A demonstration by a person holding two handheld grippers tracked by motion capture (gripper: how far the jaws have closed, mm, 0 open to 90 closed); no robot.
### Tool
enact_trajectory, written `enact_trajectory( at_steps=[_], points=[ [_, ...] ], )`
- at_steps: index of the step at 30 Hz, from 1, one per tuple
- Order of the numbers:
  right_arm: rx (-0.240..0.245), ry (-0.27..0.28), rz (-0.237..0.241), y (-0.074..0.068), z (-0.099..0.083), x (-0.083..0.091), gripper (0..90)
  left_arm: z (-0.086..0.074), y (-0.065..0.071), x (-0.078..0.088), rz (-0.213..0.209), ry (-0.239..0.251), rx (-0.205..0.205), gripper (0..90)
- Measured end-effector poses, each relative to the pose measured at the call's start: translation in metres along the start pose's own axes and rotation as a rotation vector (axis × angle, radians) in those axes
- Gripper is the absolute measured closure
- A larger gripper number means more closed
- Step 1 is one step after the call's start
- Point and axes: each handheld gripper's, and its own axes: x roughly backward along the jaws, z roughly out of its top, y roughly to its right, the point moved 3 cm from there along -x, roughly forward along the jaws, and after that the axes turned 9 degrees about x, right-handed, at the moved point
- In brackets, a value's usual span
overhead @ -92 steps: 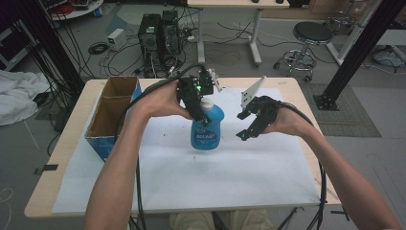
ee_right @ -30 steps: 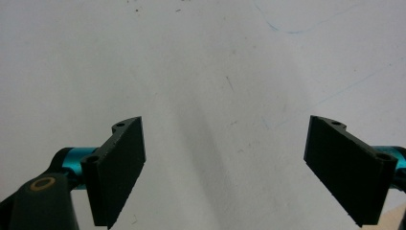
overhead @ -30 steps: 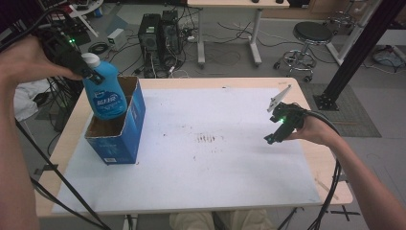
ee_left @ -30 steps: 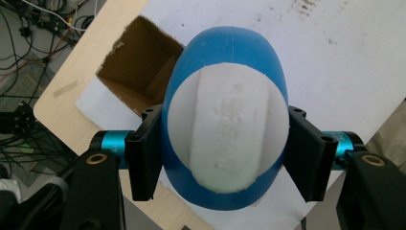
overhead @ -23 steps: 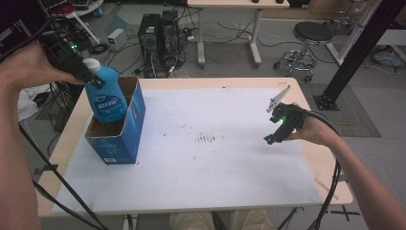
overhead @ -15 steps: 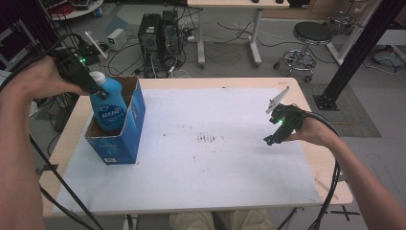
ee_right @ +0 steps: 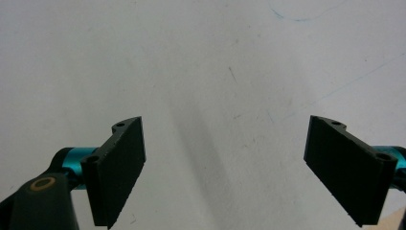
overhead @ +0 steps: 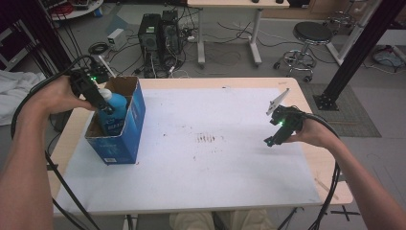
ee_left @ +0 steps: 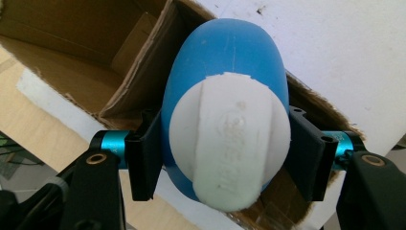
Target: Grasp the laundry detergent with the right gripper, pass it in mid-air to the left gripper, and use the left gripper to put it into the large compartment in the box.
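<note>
left gripper [overhead: 103,106] sank, clamping blue bottle [overhead: 115,115] inside box [overhead: 125,139] walls; right gripper [overhead: 275,136] agape

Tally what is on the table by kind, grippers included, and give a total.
Blue bottle: 1, standing in the box, white cap up
Cardboard box: 1
White sheet covering the tabletop: 1
Grippers: 2, left gripper clamped on the bottle, right gripper open over the sheet
Total: 5

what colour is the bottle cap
White, on a blue bottle; the cap shows best in the left gripper view.
</note>
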Motion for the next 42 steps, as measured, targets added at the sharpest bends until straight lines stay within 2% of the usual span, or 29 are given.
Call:
enact_trajectory(
  at_steps=[4,5,15,16,26,33,36,42],
  points=[
    [-0.003,-0.003,-0.001,0.000,-0.002,0.000,13.4,-0.004,0.000,-0.009,-0.003,0.000,-0.013,37.7],
    [-0.002,-0.004,-0.003,0.000,-0.002,0.000,13.4,-0.006,0.000,-0.015,0.000,-0.012,-0.023,37.7],
    [-0.007,-0.008,-0.004,-0.002,-0.005,0.000,13.4,-0.015,0.000,-0.039,-0.005,-0.056,-0.028,37.7],
    [-0.007,-0.009,-0.004,-0.002,-0.005,-0.001,13.4,-0.015,0.001,-0.041,-0.003,-0.047,-0.030,37.7],
    [-0.010,-0.016,0.001,-0.004,-0.006,-0.004,13.4,-0.015,0.004,-0.042,0.025,-0.071,-0.066,37.6],
    [-0.006,-0.012,-0.001,-0.005,-0.005,-0.003,13.4,-0.014,0.006,-0.042,0.034,-0.085,-0.071,37.5],
    [-0.010,-0.015,-0.001,-0.005,-0.006,-0.003,13.4,-0.013,0.007,-0.043,0.061,-0.108,-0.093,37.1],
    [-0.010,-0.013,-0.001,-0.006,-0.007,-0.004,13.4,-0.012,0.007,-0.043,0.060,-0.118,-0.092,36.2]
  ],
)
